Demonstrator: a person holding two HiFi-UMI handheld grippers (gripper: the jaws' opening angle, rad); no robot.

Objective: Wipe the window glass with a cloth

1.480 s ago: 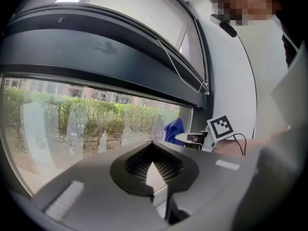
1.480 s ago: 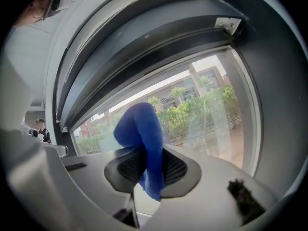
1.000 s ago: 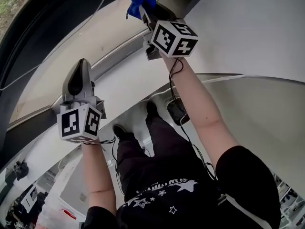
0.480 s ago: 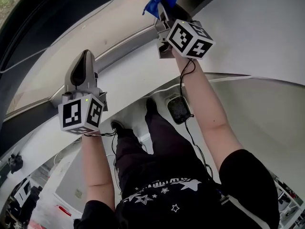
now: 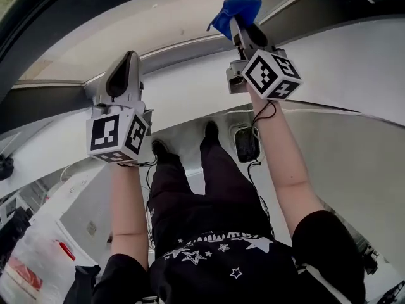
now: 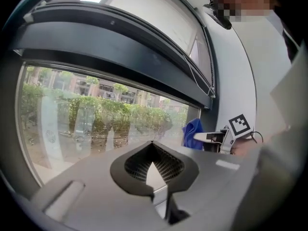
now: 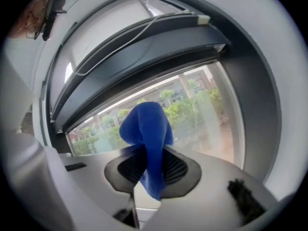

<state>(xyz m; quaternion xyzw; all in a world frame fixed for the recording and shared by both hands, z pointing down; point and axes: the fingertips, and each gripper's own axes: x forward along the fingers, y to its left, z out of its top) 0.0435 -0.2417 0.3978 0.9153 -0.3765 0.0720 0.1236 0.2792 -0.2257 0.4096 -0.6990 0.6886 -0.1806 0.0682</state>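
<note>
The right gripper is pinching a blue cloth. The bunched fabric stands up out of the jaws and a tail hangs down over the ribbed pads, hiding the line where they meet. Ahead of the gripper lies the window glass, with green shrubs and buildings beyond it. No view settles whether the cloth touches the pane or stops just short. From the head view the fabric also covers the tips of this gripper, and the person's hand is hidden behind the marker cube, so only the forearm shows below it. The left gripper has its jaws pressed together at the tips with nothing between them. It points at the same pane, lower and to the side of the right one, and the cloth shows off to its right. Its hand is likewise hidden behind its own cube. The dark window frame arches above both grippers and is cut off by the edge of each gripper view. The floor clutter at the lower left of the head view is too small to name. Compared with half a second ago, both grippers sit further right in the head view. The cloth, then clipped by the top edge, now shows whole, and the left gripper is higher against the sill.
</note>
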